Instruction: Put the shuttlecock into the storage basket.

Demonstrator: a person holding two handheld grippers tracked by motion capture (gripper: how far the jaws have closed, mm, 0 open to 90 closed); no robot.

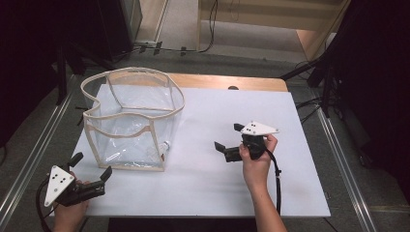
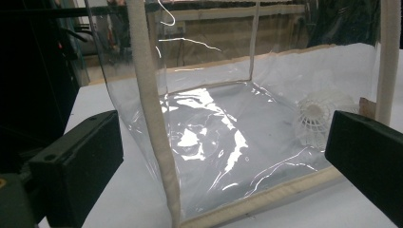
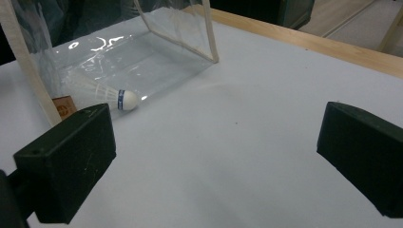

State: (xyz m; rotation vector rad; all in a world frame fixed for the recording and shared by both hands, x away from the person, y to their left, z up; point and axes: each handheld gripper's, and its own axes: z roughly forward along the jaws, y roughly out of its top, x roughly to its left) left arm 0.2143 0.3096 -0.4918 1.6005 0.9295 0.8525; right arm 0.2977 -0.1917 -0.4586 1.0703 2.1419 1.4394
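A clear plastic bag (image 1: 126, 140) with beige trim stands open-topped on the left half of the white table (image 1: 217, 183). A white shuttlecock (image 1: 166, 145) lies on its side in the bag's near right corner, cork (image 3: 127, 100) against the wall; it shows through the plastic in the left gripper view (image 2: 316, 116). My left gripper (image 1: 92, 165) is at the table's near left corner, open and empty, aimed at the bag's corner seam (image 2: 152, 123). My right gripper (image 1: 228, 137) hovers open and empty right of the bag, jaws toward the shuttlecock (image 3: 116, 97).
A small brown tag (image 3: 64, 107) hangs on the bag's near corner. A wooden strip (image 1: 227, 82) runs along the table's far edge. Dark stands and cables (image 1: 319, 77) surround the table on the floor. Bare white table (image 3: 228, 142) lies between the right gripper and the bag.
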